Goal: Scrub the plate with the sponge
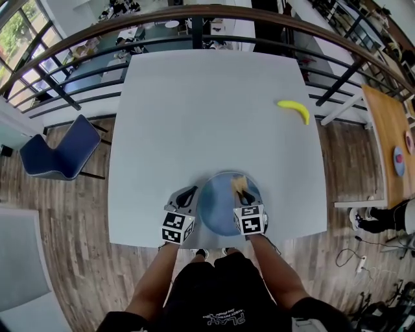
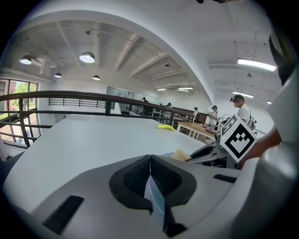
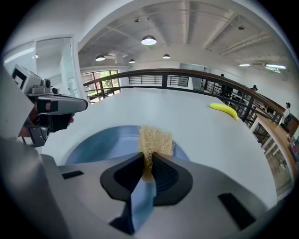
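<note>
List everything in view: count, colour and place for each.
table: one, pale grey, centre
plate: one, blue, at the table's near edge
sponge: one, tan and fibrous, over the plate
banana: one, yellow, on the table's far right
chair: one, blue, on the wood floor left of the table
railing: one, dark, beyond the table
wooden table: one, brown, at the right edge
left tongs: one, grey, shut on the plate's left rim
right tongs: one, grey, shut on the sponge
forearms: two, bare, at the bottom
</note>
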Demonstrator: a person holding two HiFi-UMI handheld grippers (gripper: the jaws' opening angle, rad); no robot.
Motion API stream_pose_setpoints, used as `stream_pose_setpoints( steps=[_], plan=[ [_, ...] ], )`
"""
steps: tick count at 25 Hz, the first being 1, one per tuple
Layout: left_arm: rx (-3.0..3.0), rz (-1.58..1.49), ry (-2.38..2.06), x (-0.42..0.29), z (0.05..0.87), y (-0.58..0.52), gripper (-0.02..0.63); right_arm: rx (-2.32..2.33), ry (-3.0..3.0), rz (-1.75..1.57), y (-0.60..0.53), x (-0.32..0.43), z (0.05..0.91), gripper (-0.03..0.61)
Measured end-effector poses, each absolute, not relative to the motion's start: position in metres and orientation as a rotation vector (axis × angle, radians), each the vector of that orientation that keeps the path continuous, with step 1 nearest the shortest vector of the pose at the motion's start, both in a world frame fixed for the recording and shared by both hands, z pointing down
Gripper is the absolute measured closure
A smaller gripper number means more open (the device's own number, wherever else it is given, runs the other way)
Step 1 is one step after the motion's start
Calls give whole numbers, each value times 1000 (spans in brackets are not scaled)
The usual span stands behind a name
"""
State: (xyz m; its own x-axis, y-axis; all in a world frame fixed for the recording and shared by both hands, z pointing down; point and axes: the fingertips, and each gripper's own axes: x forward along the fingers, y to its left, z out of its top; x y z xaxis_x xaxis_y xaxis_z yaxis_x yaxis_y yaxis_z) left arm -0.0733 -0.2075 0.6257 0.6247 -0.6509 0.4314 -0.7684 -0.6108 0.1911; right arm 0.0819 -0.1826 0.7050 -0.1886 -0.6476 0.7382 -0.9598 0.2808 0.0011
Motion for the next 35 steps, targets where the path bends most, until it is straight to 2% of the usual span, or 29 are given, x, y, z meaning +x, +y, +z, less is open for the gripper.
stream_pose_setpoints(
  steps=[11,24,35],
  plan=[
    [2551,490,-1081,-59,627,-203,601,1447,-1913,585,-178,84,691,522],
    [2512,461,-1109,-74,623,-182,601,1190,-2115,487,-154,-15,679,522],
    [2383,376,-1180,-105,630,-167,601,1069,-2106,499,-137,-46,691,522]
  ],
)
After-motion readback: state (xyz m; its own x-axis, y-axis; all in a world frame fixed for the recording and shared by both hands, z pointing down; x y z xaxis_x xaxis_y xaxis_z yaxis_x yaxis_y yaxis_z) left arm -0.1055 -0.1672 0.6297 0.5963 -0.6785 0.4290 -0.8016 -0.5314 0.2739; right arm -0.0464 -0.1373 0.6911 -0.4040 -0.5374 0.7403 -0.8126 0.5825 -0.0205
